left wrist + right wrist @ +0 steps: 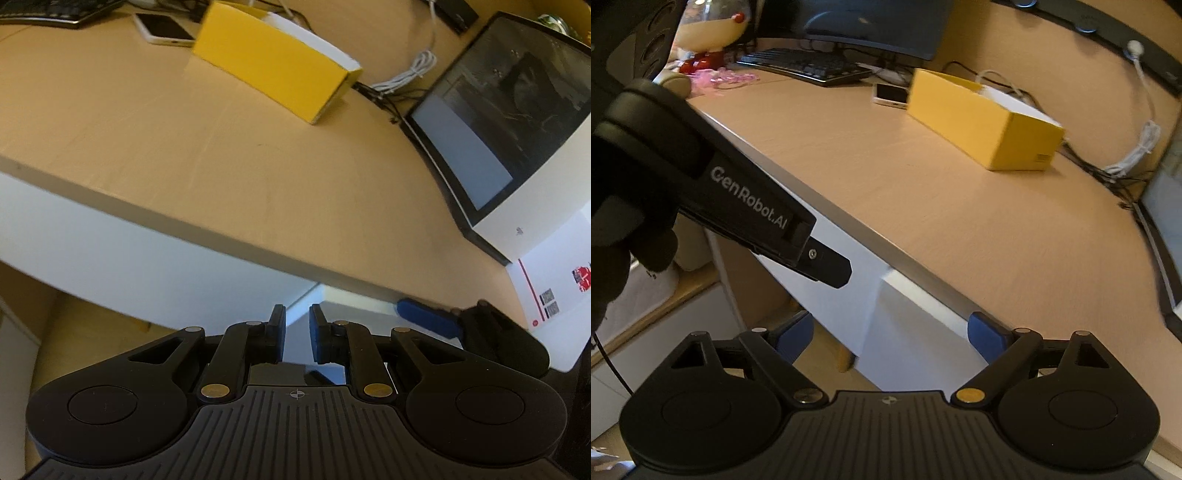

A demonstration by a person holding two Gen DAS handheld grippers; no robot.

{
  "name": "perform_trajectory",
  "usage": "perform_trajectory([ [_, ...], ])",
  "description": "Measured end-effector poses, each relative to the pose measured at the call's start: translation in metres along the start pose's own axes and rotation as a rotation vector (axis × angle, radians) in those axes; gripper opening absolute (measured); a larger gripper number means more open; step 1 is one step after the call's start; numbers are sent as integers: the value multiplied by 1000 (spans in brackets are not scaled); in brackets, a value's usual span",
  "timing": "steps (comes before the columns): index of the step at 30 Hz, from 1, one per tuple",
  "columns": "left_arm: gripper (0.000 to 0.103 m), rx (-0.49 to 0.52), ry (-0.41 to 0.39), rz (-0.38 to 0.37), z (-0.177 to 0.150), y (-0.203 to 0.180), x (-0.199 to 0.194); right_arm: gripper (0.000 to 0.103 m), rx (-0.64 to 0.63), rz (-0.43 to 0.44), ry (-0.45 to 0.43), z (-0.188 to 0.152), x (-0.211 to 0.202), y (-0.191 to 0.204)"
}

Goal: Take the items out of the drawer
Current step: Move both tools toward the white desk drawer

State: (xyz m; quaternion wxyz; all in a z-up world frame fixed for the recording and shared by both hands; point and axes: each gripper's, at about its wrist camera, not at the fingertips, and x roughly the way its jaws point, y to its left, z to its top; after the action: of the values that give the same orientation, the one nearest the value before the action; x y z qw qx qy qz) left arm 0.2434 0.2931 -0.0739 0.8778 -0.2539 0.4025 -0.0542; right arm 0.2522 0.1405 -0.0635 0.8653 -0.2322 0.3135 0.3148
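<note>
A white cabinet front [110, 251] sits under the edge of the light wooden desk [258, 177]; it also shows below the desk top [960, 206] as the white front [897, 317]. I see no drawer contents. My left gripper [297, 334] hovers just before the desk edge, its blue pads a narrow gap apart with nothing between them. Its black body [746, 206] crosses the right wrist view, held by a dark-gloved hand [613, 236]. My right gripper [890, 332] stands wide open and empty; one of its blue fingers [424, 317] shows beside the left gripper.
On the desk lie a yellow box [986, 122], a white phone [890, 94], a black keyboard [809, 66] and white cables [1137, 147]. A monitor [871, 26] stands behind. A white box with a dark picture [509, 122] stands at the right. A plush toy [709, 33] sits far left.
</note>
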Motion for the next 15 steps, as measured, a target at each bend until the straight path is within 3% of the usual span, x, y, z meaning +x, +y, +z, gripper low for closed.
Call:
perform_trajectory([
  [6, 15, 41, -6, -23, 2, -13, 9, 91, -5, -51, 11, -13, -2, -7],
  [15, 16, 63, 19, -7, 8, -22, 20, 92, 6, -25, 8, -14, -2, -14],
])
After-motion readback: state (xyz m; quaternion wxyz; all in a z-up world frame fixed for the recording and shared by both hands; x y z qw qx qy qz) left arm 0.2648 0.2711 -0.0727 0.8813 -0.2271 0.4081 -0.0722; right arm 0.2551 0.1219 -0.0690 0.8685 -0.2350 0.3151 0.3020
